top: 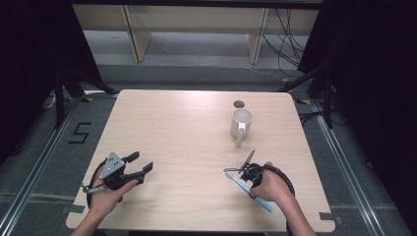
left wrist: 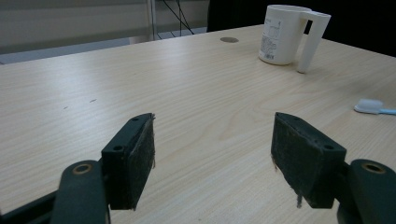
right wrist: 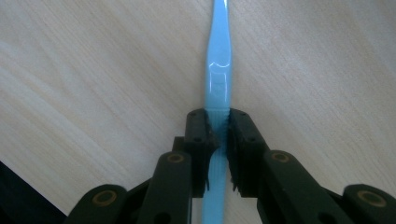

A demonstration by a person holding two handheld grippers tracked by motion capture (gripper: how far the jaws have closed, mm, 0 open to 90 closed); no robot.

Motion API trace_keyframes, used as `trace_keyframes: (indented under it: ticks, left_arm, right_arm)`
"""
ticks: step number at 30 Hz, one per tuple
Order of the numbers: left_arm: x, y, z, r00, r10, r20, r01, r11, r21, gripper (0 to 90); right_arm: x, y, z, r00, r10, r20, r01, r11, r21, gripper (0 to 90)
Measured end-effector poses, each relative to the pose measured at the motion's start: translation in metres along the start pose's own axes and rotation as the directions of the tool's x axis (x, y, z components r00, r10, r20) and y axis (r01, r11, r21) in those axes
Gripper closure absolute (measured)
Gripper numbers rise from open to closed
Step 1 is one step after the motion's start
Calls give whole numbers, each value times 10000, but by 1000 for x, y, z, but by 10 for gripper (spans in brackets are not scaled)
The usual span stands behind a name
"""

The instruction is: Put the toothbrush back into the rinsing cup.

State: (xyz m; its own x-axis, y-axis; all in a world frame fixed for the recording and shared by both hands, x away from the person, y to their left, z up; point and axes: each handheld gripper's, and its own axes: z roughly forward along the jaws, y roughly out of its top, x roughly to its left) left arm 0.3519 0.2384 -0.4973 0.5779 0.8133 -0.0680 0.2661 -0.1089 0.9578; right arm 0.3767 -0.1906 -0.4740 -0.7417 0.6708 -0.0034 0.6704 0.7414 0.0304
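Note:
A light blue toothbrush lies on the wooden table near its front right. My right gripper points down at it, and the right gripper view shows its two pads pressed on the toothbrush handle. The white brush head shows at the right edge of the left gripper view. A white mug stands upright farther back, its handle turned toward the front. My left gripper rests at the front left, open, its pads wide apart with bare table between them.
A round grommet hole sits in the table just behind the mug. Black cables trail from both grippers. Dark stands and floor cables flank the table at the left and right.

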Motion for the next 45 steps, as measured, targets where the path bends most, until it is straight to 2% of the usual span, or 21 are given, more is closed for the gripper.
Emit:
trace_keyframes:
  ticks: [1, 2, 3, 9, 10, 11, 12, 19, 21, 25, 26, 29, 30, 33, 35, 37, 38, 39, 42, 44, 45]
  left_arm:
    - [0, 0, 0, 10000, 0, 0, 0, 10000, 0, 298]
    - [0, 0, 0, 10000, 10, -15, -10, 10000, -21, 298]
    - [0, 0, 0, 10000, 1, -17, -1, 10000, -12, 298]
    - [-1, 0, 1, 10000, -5, 9, 5, 10000, -2, 298]
    - [-1, -1, 1, 10000, -20, 17, 20, 10000, -23, 298]
    - [-1, -1, 1, 10000, -20, 17, 20, 10000, -23, 298]
    - [-1, -1, 2, 10000, -30, 31, 30, 10000, -91, 298]
    - [0, -2, 0, 10000, -53, -35, 53, 10000, -32, 298]
    - [1, -4, 0, 9999, -103, -69, 103, 9999, -22, 298]
    - [2, -5, 1, 9999, -117, -70, 117, 9999, -33, 299]
    - [3, -5, 1, 9998, -185, -111, 185, 9998, -33, 299]
    - [4, -4, 1, 9998, -150, -139, 149, 9999, -65, 299]
    - [5, -4, 1, 9996, -232, -150, 230, 9996, -145, 299]
    - [9, -2, -1, 9995, -199, -247, 196, 9997, -118, 299]
    - [10, -3, 0, 9995, -240, -223, 234, 9994, -260, 299]
    - [10, -3, -2, 9990, -316, -319, 311, 9994, -160, 299]
    - [11, -3, -2, 9991, -275, -317, 270, 9995, -154, 299]
    - [11, -4, -1, 9991, -312, -273, 305, 9992, -252, 299]
    - [11, -5, -1, 9990, -357, -280, 350, 9990, -277, 299]
    - [11, -4, -3, 9987, -345, -376, 338, 9993, -169, 299]
    - [11, -4, -3, 9987, -345, -376, 338, 9993, -169, 299]
  right_arm:
    - [0, 0, 0, 10000, 0, 0, 0, 10000, 0, 793]
    - [4, 0, -2, 9988, 479, 56, -479, 9988, 101, 794]
    - [3, -1, -1, 9997, 250, 41, -250, 9997, -1, 793]
    - [1, -2, -5, 10000, 90, 28, -89, 9996, -257, 794]
    - [4, -2, -8, 9986, 522, 8, -522, 9984, -210, 794]
    - [4, -2, -8, 9986, 522, 8, -522, 9984, -210, 794]
    - [2, -3, -9, 9997, 234, -8, -234, 9990, -387, 794]
    - [2, -3, -12, 9992, 385, -42, -387, 9977, -561, 793]
    - [-1, -3, -16, 10000, 68, 43, -65, 9965, -829, 794]
    - [-1, -6, -19, 9998, 104, 183, -82, 9931, -1173, 794]
    - [-1, -7, -22, 9986, 517, 103, -500, 9909, -1253, 794]
    - [-2, -8, -25, 9993, 363, 55, -349, 9857, -1648, 793]
    - [1, -8, -25, 9967, 802, -134, -813, 9801, -1810, 793]
    - [-1, -13, -26, 9974, 675, -260, -717, 9706, -2298, 794]
    - [0, -15, -26, 9945, 992, -338, -1045, 9654, -2390, 794]
    - [-1, -16, -27, 9956, 911, -240, -942, 9635, -2507, 794]
    - [-1, -18, -30, 9914, 1271, -316, -1310, 9580, -2551, 794]
    - [-3, -19, -29, 9948, 981, -258, -1014, 9542, -2816, 794]
    - [-3, -21, -32, 9922, 1187, -388, -1249, 9486, -2906, 793]
    - [-4, -23, -33, 9907, 1297, -404, -1358, 9373, -3209, 793]
    - [-4, -23, -33, 9907, 1297, -404, -1358, 9373, -3209, 793]
